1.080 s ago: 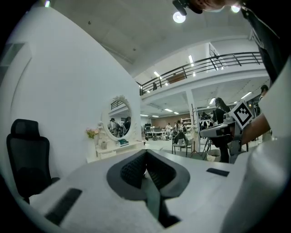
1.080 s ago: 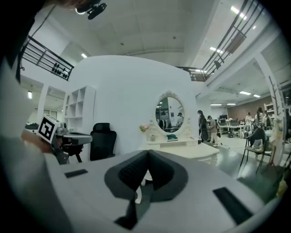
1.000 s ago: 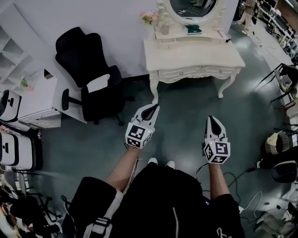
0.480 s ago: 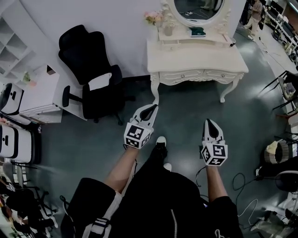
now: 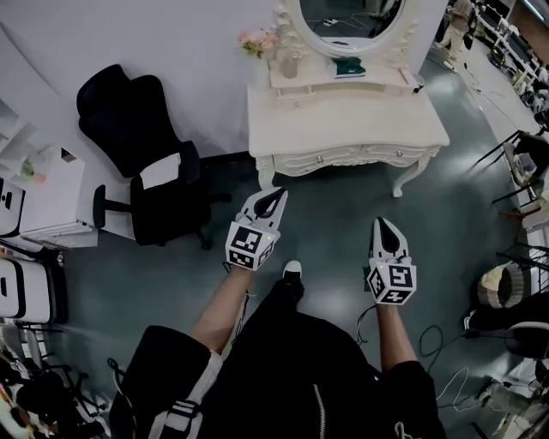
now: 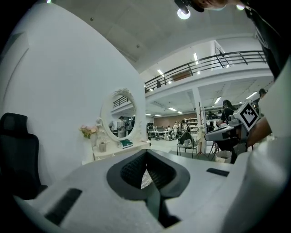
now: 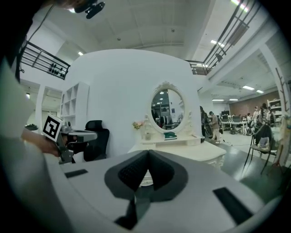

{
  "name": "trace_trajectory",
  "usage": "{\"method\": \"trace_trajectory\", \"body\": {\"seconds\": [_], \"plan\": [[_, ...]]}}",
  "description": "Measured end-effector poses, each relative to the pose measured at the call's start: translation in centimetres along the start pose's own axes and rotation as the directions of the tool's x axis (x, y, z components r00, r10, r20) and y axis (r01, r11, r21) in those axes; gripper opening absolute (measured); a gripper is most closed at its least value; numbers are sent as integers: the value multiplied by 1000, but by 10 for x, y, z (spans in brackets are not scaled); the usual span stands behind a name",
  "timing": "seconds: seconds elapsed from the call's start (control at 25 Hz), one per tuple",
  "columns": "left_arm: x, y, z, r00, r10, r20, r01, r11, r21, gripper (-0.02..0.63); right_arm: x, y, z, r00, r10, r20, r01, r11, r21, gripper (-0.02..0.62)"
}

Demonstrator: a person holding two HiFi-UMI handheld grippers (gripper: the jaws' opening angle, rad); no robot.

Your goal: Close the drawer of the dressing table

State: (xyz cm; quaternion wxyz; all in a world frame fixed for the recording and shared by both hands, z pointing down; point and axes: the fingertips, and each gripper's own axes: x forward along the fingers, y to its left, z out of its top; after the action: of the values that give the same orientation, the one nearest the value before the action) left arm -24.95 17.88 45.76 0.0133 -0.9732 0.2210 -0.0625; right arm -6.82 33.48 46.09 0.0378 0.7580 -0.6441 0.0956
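Note:
The white dressing table [image 5: 343, 116] with its oval mirror [image 5: 343, 17] stands against the wall at the top of the head view. Its drawer fronts [image 5: 343, 157] run along the front apron; from here I cannot tell whether one stands out. My left gripper [image 5: 276, 195] is shut and empty, pointing at the table's left leg from a short way off. My right gripper [image 5: 383, 223] is also shut and empty, farther back on the floor side. The left gripper view shows its jaws [image 6: 146, 152] meeting, with the mirror [image 6: 120, 113] beyond. In the right gripper view the right gripper [image 7: 148, 152] aims at the table [image 7: 200, 152].
A black office chair [image 5: 137, 163] stands left of the table, with a white cabinet [image 5: 51, 193] farther left. Flowers [image 5: 257, 40] and a green box [image 5: 349, 67] sit on the table's shelf. Chairs [image 5: 523, 146] and floor cables [image 5: 433, 343] lie at the right. The person's shoe [image 5: 292, 273] is between the grippers.
The person has stepped toward the dressing table, one foot now forward. Both grippers moved along with the body, staying shut. Table and chair have shifted left in the head view.

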Motion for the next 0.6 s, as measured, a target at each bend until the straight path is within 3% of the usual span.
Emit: {"method": "trace_trajectory", "body": {"seconds": [0.6], "plan": [[177,96,8,996,-84,-21,84,996,4,3,181,-68,48,999,-42,10,42,999,4,3]]}}
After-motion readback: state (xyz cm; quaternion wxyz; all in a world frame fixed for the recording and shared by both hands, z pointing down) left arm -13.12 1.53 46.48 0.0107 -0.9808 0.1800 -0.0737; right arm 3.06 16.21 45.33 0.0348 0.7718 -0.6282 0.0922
